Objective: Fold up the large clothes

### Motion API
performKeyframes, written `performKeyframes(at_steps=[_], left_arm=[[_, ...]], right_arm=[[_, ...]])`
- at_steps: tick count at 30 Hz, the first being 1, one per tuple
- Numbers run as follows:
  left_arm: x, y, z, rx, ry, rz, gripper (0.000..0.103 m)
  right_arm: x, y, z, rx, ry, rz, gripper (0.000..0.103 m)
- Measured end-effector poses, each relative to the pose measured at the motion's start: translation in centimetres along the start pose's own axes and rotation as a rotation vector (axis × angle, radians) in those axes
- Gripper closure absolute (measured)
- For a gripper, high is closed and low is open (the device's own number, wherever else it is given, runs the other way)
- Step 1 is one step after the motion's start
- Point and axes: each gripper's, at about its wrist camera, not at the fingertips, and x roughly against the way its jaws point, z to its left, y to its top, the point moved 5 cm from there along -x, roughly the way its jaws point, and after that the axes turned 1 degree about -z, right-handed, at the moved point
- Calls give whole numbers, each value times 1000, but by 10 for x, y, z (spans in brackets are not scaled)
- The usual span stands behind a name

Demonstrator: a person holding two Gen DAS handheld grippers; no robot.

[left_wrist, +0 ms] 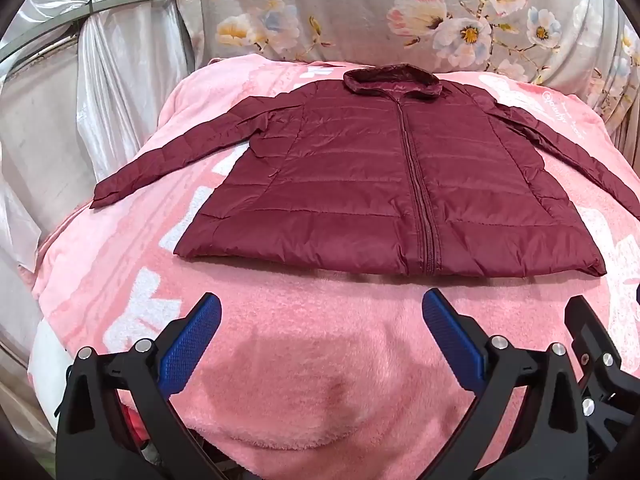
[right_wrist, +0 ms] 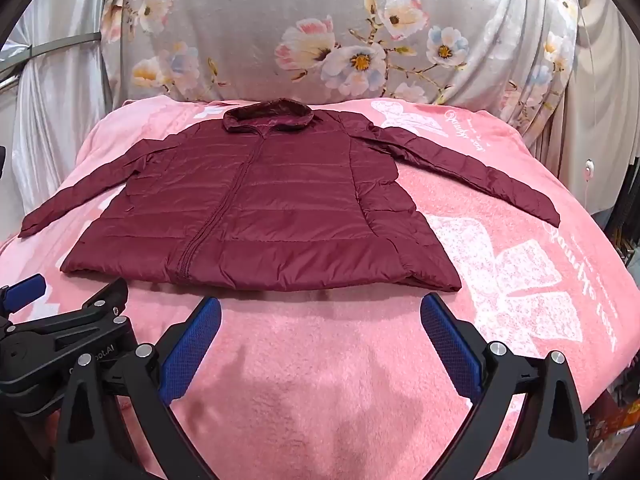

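We see the maroon jacket [left_wrist: 384, 184] lying flat on the pink blanket [left_wrist: 304, 360], zipped, front up, both sleeves spread to the sides; we think it is laid so because a flat garment gives clean fold lines. Our left gripper [left_wrist: 322, 336] and right gripper [right_wrist: 320, 336] hover side by side just before the hem, both with jaws wide apart, holding nothing and touching no cloth, ready for a first grasp
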Motion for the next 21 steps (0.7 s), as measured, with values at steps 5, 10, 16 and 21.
performKeyframes(at_steps=[5,10,16,21], left_arm=[[0,0,0,-2,3,-1,5],[0,-1,0,-3,3,0,5],[0,-3,1,-2,2,7,5],[0,-5,4,-2,4,13,5]], right_arm=[[1,-1,0,-2,0,-2,5],[1,-2,1,1,-3,-3,5],[2,-4,2,0,-4,0,5],[0,-6,2,-3,-2,4,5]])
